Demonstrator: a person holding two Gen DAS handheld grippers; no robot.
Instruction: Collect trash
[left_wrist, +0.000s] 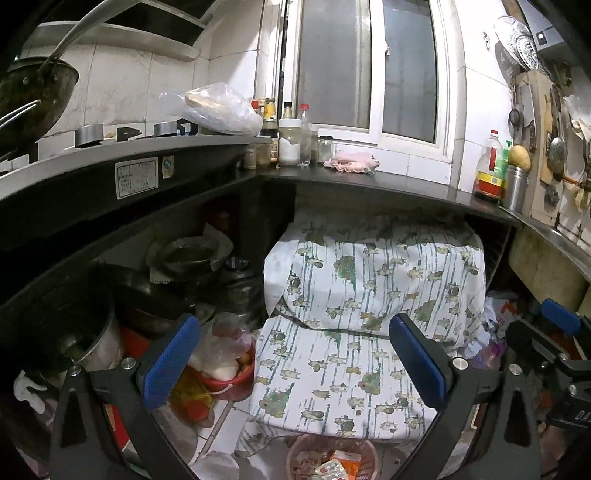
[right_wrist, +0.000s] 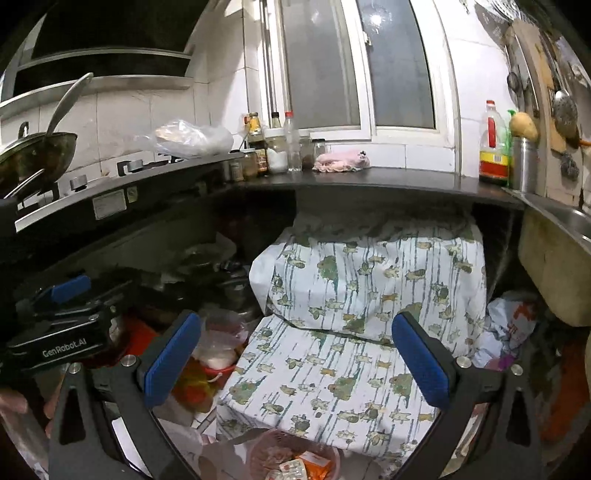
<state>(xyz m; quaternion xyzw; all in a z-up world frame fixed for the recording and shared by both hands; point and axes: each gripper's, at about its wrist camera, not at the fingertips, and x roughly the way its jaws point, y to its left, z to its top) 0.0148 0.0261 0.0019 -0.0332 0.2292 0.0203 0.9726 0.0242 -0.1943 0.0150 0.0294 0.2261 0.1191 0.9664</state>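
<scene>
Both grippers hang open and empty in front of a kitchen counter. My left gripper (left_wrist: 295, 358) and my right gripper (right_wrist: 297, 356) both face a stack draped in a patterned cloth (left_wrist: 373, 295) under the counter. A pink basket (left_wrist: 332, 458) with blister packs and orange packaging sits on the floor below the fingers; it also shows in the right wrist view (right_wrist: 291, 458). Crumpled white and orange plastic bags (right_wrist: 511, 321) lie on the floor at the right. The right gripper body (left_wrist: 554, 354) appears at the left view's right edge.
A dark counter (right_wrist: 369, 181) carries spice jars (right_wrist: 277, 151), a pink cloth (right_wrist: 341, 160), an oil bottle (right_wrist: 493, 147) and a metal canister. A stove with a wok (left_wrist: 33, 96) is at left. Pots and a red bucket (left_wrist: 229, 373) crowd the floor at left.
</scene>
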